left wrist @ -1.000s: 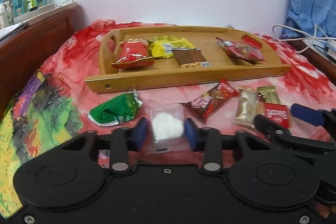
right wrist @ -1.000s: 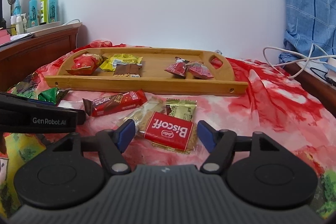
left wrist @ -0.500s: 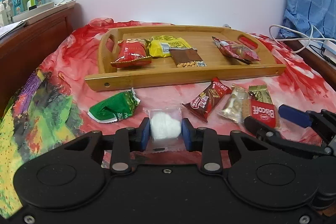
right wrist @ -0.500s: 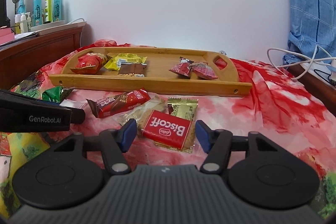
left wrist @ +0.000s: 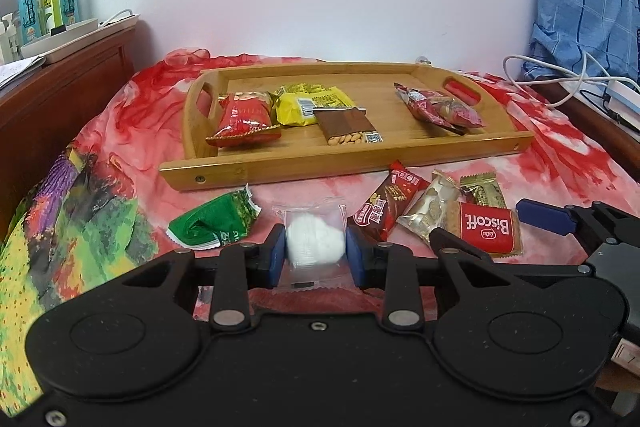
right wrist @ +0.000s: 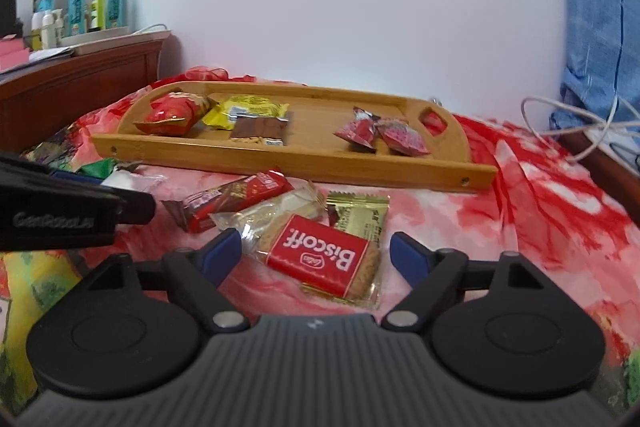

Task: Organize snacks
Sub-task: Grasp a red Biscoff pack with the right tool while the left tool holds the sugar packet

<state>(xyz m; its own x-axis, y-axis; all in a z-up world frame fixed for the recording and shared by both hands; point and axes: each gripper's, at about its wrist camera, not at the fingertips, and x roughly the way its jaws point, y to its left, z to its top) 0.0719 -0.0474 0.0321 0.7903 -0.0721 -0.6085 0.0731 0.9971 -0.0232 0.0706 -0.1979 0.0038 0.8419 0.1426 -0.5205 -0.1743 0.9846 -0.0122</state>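
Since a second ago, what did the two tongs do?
The left tongs closed onto the white sweet in its clear wrapper and now pinch it. The right tongs have just been opening around the Biscoff pack, without touching it. The snacks on the wooden tray kept their places.

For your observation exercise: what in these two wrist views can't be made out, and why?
- Green packet, right view: mostly behind the left claw.
- Clear white-sweet packet, left view: near end hidden by the claw body.
- Bottle labels: too small.
- Gold wrapper: partly under Biscoff packet.
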